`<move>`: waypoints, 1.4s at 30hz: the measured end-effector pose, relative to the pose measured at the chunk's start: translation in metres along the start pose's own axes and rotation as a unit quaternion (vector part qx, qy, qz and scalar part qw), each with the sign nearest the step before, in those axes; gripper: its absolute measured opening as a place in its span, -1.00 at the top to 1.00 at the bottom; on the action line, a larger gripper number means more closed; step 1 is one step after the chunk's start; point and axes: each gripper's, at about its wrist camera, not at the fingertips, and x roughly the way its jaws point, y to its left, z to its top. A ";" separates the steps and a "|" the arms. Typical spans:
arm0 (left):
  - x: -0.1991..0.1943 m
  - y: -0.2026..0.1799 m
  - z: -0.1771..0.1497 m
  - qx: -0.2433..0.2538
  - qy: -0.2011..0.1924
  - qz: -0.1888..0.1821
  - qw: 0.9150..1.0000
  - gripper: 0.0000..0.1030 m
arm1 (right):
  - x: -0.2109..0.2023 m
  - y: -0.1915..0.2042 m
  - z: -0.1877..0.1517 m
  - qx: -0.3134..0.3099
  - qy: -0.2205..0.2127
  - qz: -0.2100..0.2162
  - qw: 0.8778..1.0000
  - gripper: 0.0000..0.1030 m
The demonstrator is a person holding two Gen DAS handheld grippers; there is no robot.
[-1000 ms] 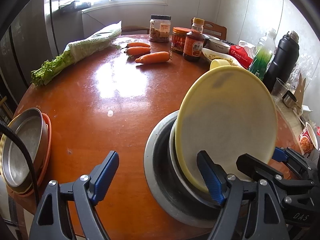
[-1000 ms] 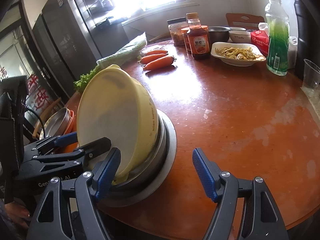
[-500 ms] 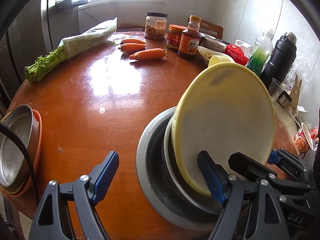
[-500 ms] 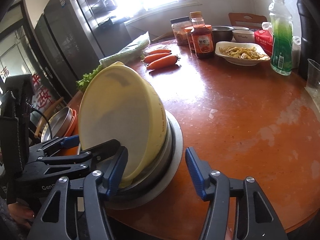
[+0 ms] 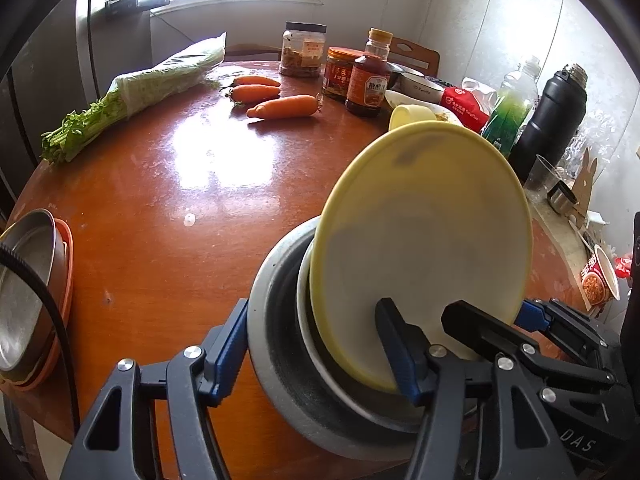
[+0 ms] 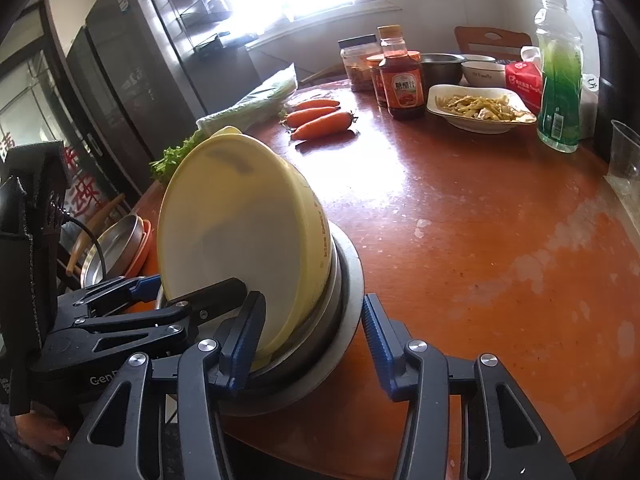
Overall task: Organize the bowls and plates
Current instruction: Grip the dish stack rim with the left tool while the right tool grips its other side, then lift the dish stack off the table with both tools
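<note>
A yellow bowl (image 5: 420, 240) leans tilted on its side in a stack of steel bowls (image 5: 280, 360) at the near edge of the round wooden table (image 5: 160, 200). My left gripper (image 5: 316, 356) is open, its fingers straddling the near rim of the stack, one finger inside the yellow bowl. My right gripper (image 6: 312, 344) is open, its fingers straddling the steel rim (image 6: 348, 320) beside the yellow bowl (image 6: 240, 220). A steel plate on an orange plate (image 5: 32, 300) sits at the table's left edge.
Carrots (image 5: 280, 106), bagged celery (image 5: 152, 88), jars and a sauce bottle (image 5: 368, 76) stand at the back. A dish of food (image 6: 480, 108), green bottle (image 6: 558, 68), black flask (image 5: 552, 120) and plastic cup (image 6: 624, 152) are at the right.
Both grippers have moved in closer around the bowl stack. The right gripper's fingers have narrowed their gap around the steel rim. The yellow bowl stays tilted.
</note>
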 end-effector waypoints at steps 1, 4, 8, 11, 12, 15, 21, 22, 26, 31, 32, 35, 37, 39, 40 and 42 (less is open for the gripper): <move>0.000 0.000 0.000 -0.002 -0.001 0.000 1.000 -0.20 | 0.000 0.000 0.000 -0.001 -0.001 -0.001 1.000 0.03; 0.001 0.001 0.001 -0.007 -0.002 -0.001 1.000 -0.20 | 0.000 0.002 0.001 -0.003 -0.003 -0.004 1.000 0.04; 0.000 0.005 0.001 -0.012 -0.003 -0.001 1.000 -0.19 | 0.002 0.005 0.003 -0.007 -0.005 -0.005 1.000 0.05; 0.000 0.009 0.003 -0.017 -0.003 0.001 1.000 -0.19 | 0.005 0.006 0.005 -0.008 -0.003 -0.003 1.000 0.06; 0.000 0.010 0.003 -0.019 -0.003 0.002 1.000 -0.19 | 0.006 0.007 0.006 -0.008 -0.003 -0.002 1.000 0.06; -0.001 0.013 0.003 -0.023 -0.004 0.005 1.000 -0.19 | 0.008 0.011 0.008 -0.010 -0.002 -0.001 1.000 0.06; -0.002 0.017 0.004 -0.028 -0.007 0.009 1.000 -0.19 | 0.011 0.017 0.011 -0.016 0.000 -0.001 1.000 0.07; -0.003 0.018 0.004 -0.028 -0.009 0.010 1.000 -0.19 | 0.012 0.018 0.011 -0.018 0.000 -0.001 1.000 0.07; -0.005 0.022 0.004 -0.032 -0.011 0.015 0.999 -0.19 | 0.015 0.022 0.014 -0.023 -0.001 0.003 1.000 0.08; -0.007 0.031 0.004 -0.037 -0.013 0.025 0.999 -0.19 | 0.023 0.028 0.016 -0.026 -0.004 0.013 1.000 0.09; -0.007 0.032 0.004 -0.038 -0.016 0.027 0.999 -0.18 | 0.027 0.030 0.016 -0.026 -0.002 0.014 1.000 0.09; -0.006 0.041 0.003 -0.044 -0.015 0.026 0.999 -0.18 | 0.032 0.034 0.020 -0.021 -0.002 0.020 1.000 0.09; -0.007 0.045 0.004 -0.047 -0.016 0.026 0.998 -0.18 | 0.034 0.038 0.023 -0.024 -0.003 0.018 1.000 0.10; -0.008 0.047 0.005 -0.043 -0.021 0.030 0.998 -0.18 | 0.036 0.042 0.026 -0.026 -0.003 0.019 0.999 0.10; -0.010 0.048 0.006 -0.042 -0.023 0.032 0.998 -0.18 | 0.037 0.043 0.027 -0.025 -0.003 0.019 0.999 0.10; -0.011 0.049 0.007 -0.042 -0.023 0.034 0.998 -0.18 | 0.038 0.046 0.030 -0.027 -0.006 0.019 0.999 0.10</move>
